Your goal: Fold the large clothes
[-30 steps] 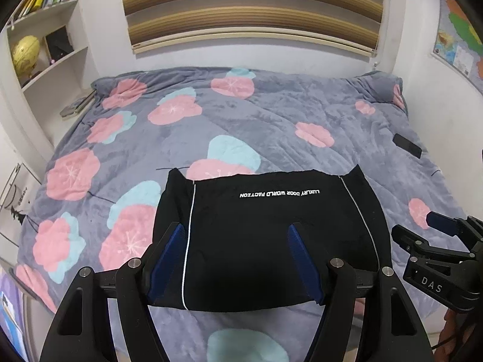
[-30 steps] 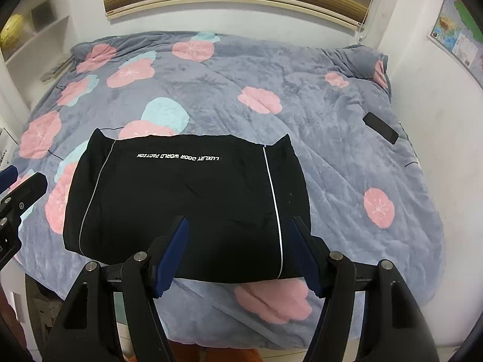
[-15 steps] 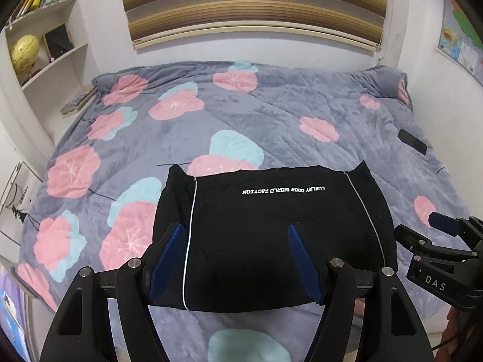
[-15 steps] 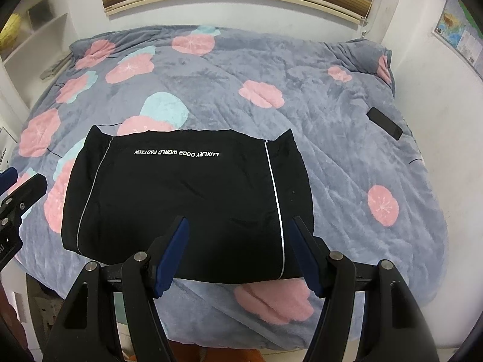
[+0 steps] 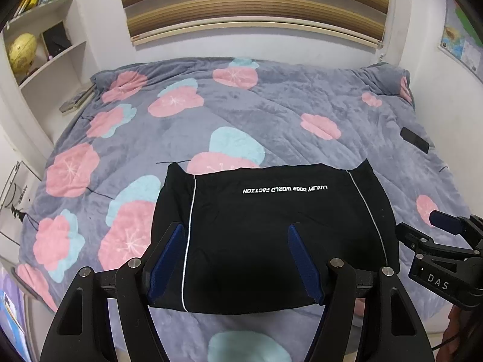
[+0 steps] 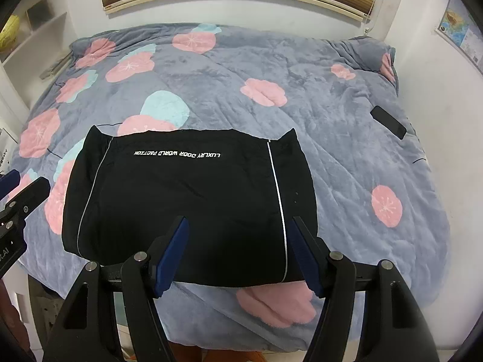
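A black garment [image 5: 271, 235] with white piping and white lettering lies folded into a rectangle near the front edge of the bed; it also shows in the right wrist view [image 6: 187, 193]. My left gripper [image 5: 235, 232] is open and empty, held above the garment's near left part. My right gripper [image 6: 238, 226] is open and empty, held above its near right part. The right gripper shows at the right edge of the left wrist view [image 5: 422, 235], and the left gripper at the left edge of the right wrist view [image 6: 27, 187].
The bed carries a grey quilt [image 5: 271, 114] with pink and teal flowers. A black phone [image 5: 415, 140] lies at its right edge, also in the right wrist view [image 6: 389, 122]. White shelves [image 5: 45, 60] with a yellow globe stand at the left. Walls close in behind and right.
Both grippers have drawn back and risen slightly; the garment looks a little farther away. It has not moved, and both grippers stay open.
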A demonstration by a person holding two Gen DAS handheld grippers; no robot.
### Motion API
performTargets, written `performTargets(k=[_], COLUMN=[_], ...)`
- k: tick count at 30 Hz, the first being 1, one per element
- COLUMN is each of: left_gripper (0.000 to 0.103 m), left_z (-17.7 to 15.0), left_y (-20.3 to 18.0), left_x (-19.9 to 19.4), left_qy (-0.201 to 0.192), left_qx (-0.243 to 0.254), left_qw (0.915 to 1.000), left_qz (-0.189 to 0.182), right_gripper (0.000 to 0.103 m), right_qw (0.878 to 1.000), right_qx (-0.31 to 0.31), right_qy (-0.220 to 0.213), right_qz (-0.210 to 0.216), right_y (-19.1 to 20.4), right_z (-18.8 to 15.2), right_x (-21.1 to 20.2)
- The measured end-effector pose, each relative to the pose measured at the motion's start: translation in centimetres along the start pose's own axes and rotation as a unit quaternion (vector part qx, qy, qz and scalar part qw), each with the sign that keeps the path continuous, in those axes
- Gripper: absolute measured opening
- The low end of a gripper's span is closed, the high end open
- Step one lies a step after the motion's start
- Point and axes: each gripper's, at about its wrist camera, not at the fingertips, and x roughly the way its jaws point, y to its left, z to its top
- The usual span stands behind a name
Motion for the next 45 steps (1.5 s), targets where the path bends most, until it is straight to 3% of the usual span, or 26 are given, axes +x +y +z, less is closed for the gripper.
performTargets(k=[33, 45], left_gripper=[0.073, 0.073], left_z=[1.8, 2.9], left_y=[0.7, 1.0], left_x=[0.9, 1.6], left_qy=[0.002, 0.004], left_qx=[0.02, 0.013], left_qw=[0.9994, 0.9997], left_qz=[0.027, 0.021], right_gripper=[0.07, 0.07], right_qw=[1.0, 1.0], right_qx=[-0.009, -0.012], right_qy=[0.008, 0.002], right_qz=[0.013, 0.015], right_y=[0.6, 0.8], right_z=[1.3, 2.0], right_x=[1.6, 1.6])
